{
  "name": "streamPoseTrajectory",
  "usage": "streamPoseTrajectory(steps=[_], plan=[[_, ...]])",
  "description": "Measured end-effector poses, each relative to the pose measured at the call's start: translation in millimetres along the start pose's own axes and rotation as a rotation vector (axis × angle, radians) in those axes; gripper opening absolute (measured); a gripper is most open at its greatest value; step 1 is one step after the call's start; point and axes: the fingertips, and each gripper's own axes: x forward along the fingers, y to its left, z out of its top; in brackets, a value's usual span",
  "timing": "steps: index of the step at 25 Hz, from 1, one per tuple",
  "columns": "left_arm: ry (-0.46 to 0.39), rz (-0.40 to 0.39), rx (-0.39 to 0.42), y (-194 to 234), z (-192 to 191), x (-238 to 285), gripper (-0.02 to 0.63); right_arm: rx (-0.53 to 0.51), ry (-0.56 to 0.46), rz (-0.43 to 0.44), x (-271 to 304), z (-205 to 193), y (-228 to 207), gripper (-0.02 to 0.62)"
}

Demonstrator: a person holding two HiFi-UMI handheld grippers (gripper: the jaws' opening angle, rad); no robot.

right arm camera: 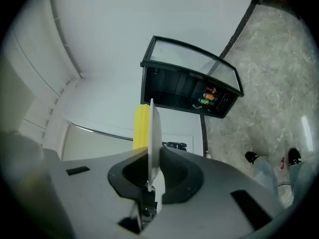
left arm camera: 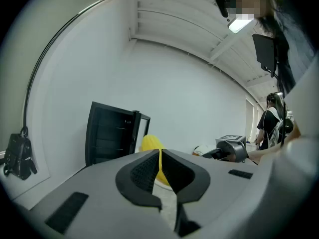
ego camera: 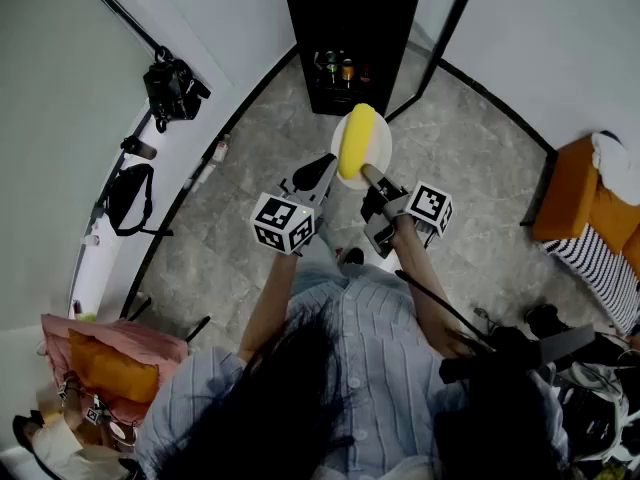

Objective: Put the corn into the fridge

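Note:
A yellow corn cob (ego camera: 357, 140) lies on a white plate (ego camera: 384, 144) held in the air in front of the black fridge (ego camera: 345, 28), whose door stands open. My left gripper (ego camera: 332, 163) is shut on the plate's left rim. My right gripper (ego camera: 368, 175) is shut on its near rim. In the left gripper view the corn (left arm camera: 149, 143) rises just past the closed jaws (left arm camera: 160, 168), with the fridge (left arm camera: 107, 133) behind. In the right gripper view the plate (right arm camera: 155, 133) stands edge-on between the jaws (right arm camera: 152, 180), the corn (right arm camera: 141, 128) beside it and the fridge (right arm camera: 189, 91) beyond.
Bottles and cans (ego camera: 340, 68) sit on a lower fridge shelf. The fridge's glass door (ego camera: 440, 28) swings out to the right. A black bag (ego camera: 172, 88) hangs on the left wall. An orange seat (ego camera: 575, 193) stands at the right. Another person (left arm camera: 271, 118) stands far right.

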Motion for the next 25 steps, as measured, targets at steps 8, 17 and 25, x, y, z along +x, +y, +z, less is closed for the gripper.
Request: streamPoseTrajectory(steps=[8,17,25], plan=[[0.004,0.004,0.0,-5.2,4.7,7.9,0.023,0.017,0.018,0.009,-1.8,7.6,3.2,0.036],[0.011,-0.009,-0.001,-6.4,4.5,7.6,0.023,0.026,0.0,0.001,-3.0,11.2,1.7,0.036],[0.022,0.014,-0.012,20.7,-1.3,24.2,0.023,0.044,0.004,-0.013,19.2,28.0,-9.8,0.036]])
